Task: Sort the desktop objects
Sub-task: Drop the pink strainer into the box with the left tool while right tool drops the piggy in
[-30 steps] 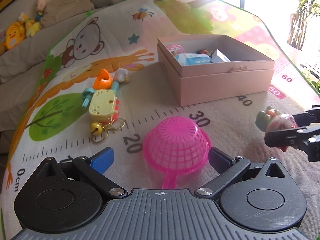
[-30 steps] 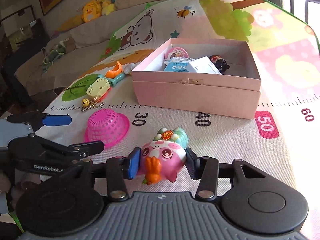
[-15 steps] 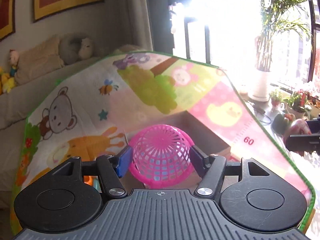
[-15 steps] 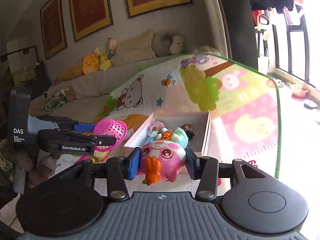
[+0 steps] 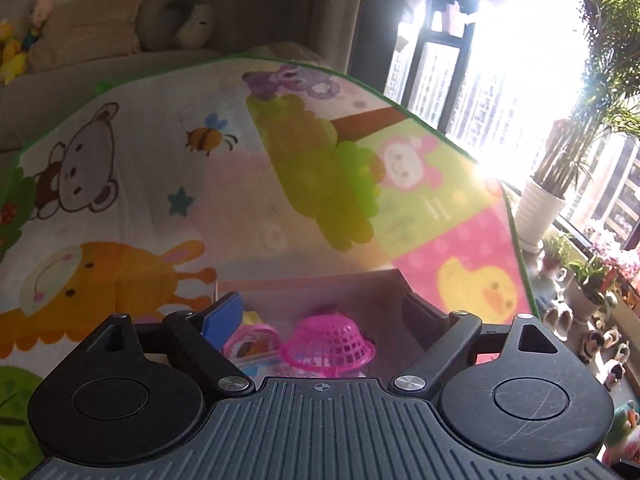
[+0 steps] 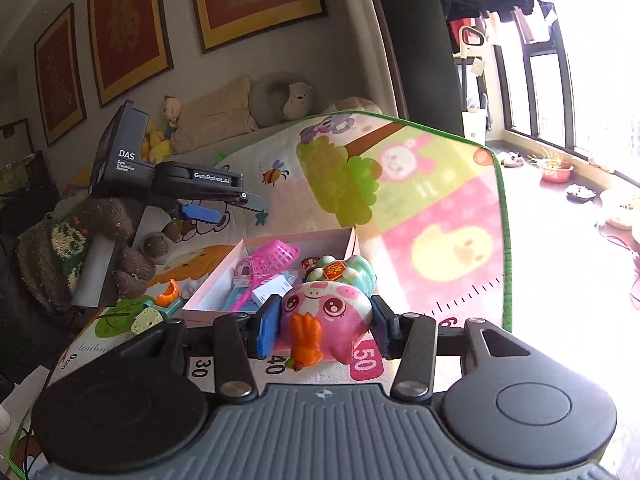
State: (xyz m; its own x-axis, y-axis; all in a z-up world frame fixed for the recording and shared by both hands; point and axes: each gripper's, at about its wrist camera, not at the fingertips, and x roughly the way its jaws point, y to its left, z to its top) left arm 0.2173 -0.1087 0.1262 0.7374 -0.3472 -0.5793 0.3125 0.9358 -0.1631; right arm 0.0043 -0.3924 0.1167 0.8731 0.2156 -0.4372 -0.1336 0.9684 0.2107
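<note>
The pink mesh basket (image 5: 328, 346) lies in the pink box (image 5: 308, 280), below and between the fingers of my left gripper (image 5: 320, 312). The jaws of that gripper are opening and the pads do not touch the basket. In the right wrist view the basket (image 6: 272, 258) rests tilted on other small items inside the box (image 6: 296, 236), and the left gripper (image 6: 228, 207) hovers above and left of it. My right gripper (image 6: 323, 328) is shut on a pink pig toy (image 6: 328, 308), held in the air just in front of the box.
A cream keychain toy (image 6: 148, 318) and an orange piece (image 6: 173, 288) lie on the play mat (image 6: 440, 208) left of the box. A hand in a knitted sleeve (image 6: 60, 256) holds the left gripper. The mat's green edge (image 6: 506, 240) runs at the right, with potted plants (image 5: 576, 296) beyond.
The left gripper closed on the basket, carried it up over the box and has now let it drop inside, jaws spread. The right gripper rose toward the box with the pig toy.
</note>
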